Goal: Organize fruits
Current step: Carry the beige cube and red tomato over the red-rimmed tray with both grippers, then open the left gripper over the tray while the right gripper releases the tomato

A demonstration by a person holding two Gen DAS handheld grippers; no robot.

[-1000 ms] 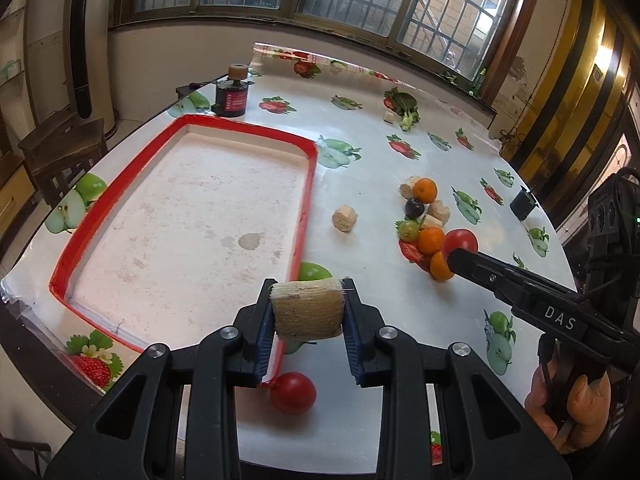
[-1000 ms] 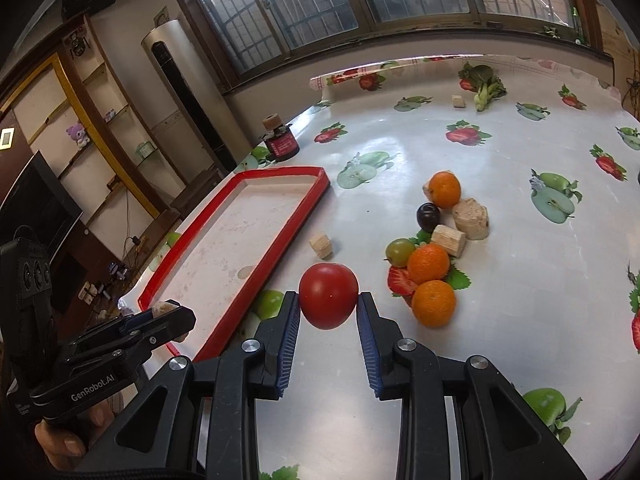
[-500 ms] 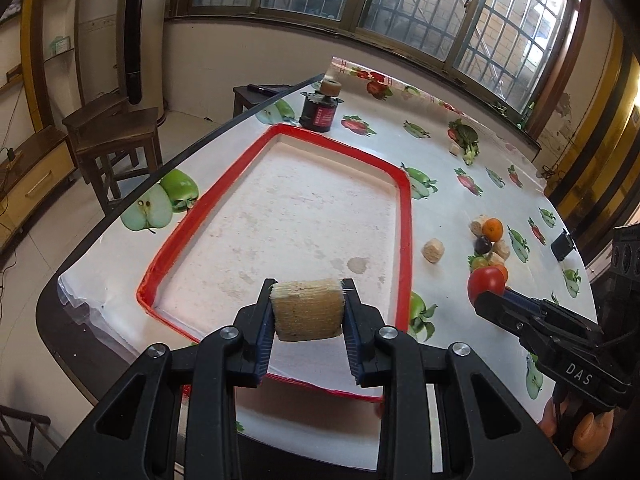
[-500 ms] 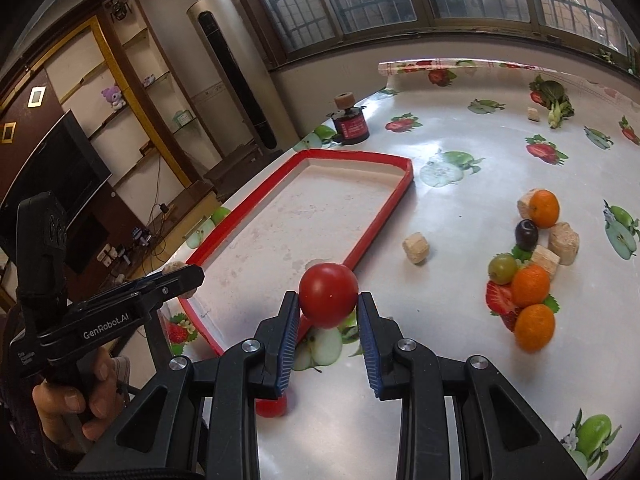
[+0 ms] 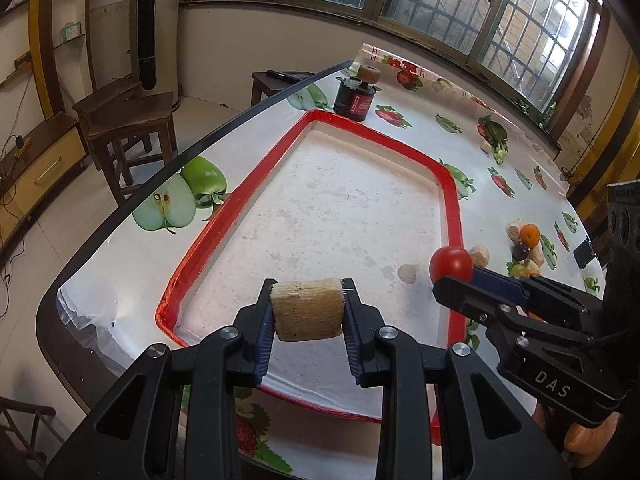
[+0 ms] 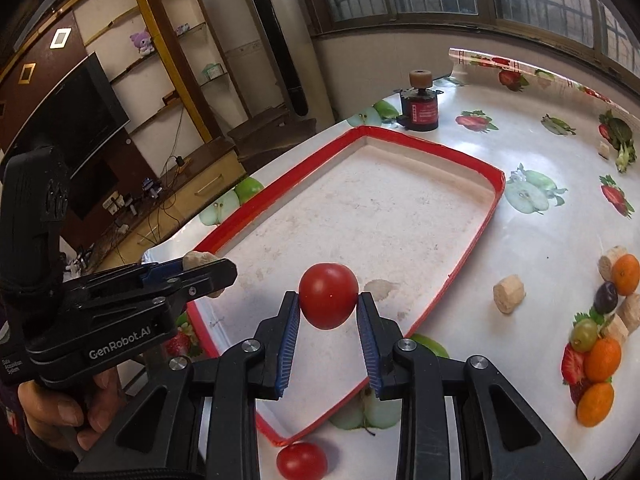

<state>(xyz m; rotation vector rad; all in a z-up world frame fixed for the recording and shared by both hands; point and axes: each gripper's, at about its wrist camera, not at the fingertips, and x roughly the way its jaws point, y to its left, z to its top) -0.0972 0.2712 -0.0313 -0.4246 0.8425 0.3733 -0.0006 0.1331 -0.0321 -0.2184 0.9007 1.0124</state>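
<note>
Barred windows line the wall behind a desk (image 5: pixel 120 264) covered in a fruit-print cloth, where a red-rimmed tray (image 5: pixel 454 200) lies. My left claw (image 5: pixel 307 312) is clamped on a tan block (image 5: pixel 307 314) above the tray's near end, and my right claw (image 6: pixel 328 300) grips a red tomato (image 6: pixel 328 295) over the tray too. A second tomato (image 6: pixel 301 460) sits outside the near rim, and oranges (image 6: pixel 602 359), grapes and more blocks cluster well to the right.
</note>
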